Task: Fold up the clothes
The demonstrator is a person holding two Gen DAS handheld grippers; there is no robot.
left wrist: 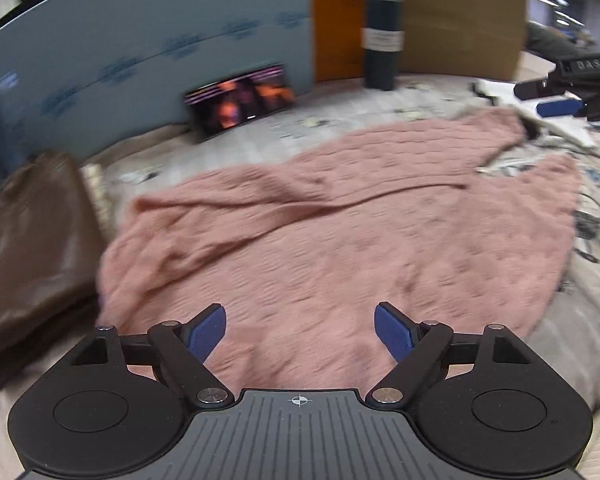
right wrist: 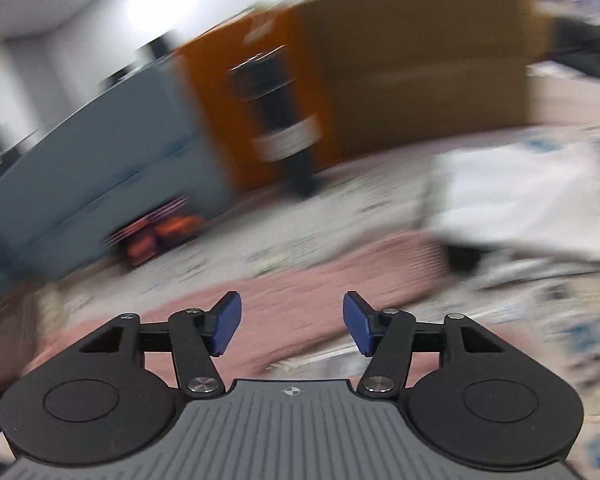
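Note:
A pink knitted sweater (left wrist: pixel 340 240) lies spread out and rumpled on a patterned bed sheet (left wrist: pixel 236 148). My left gripper (left wrist: pixel 300 332) is open and empty, just above the sweater's near edge. My right gripper (right wrist: pixel 292 322) is open and empty over a strip of the pink sweater (right wrist: pixel 320 276); this view is heavily blurred. The right gripper also shows at the far right of the left wrist view (left wrist: pixel 568 96), beyond the sweater's far end.
A brown bag (left wrist: pixel 32 240) sits left of the sweater. A phone with a lit screen (left wrist: pixel 240 98) leans on a blue board (left wrist: pixel 140 48). A dark bottle (left wrist: pixel 382 32) stands before orange and cardboard panels (left wrist: pixel 460 20). White cloth (right wrist: pixel 520 200) lies to the right.

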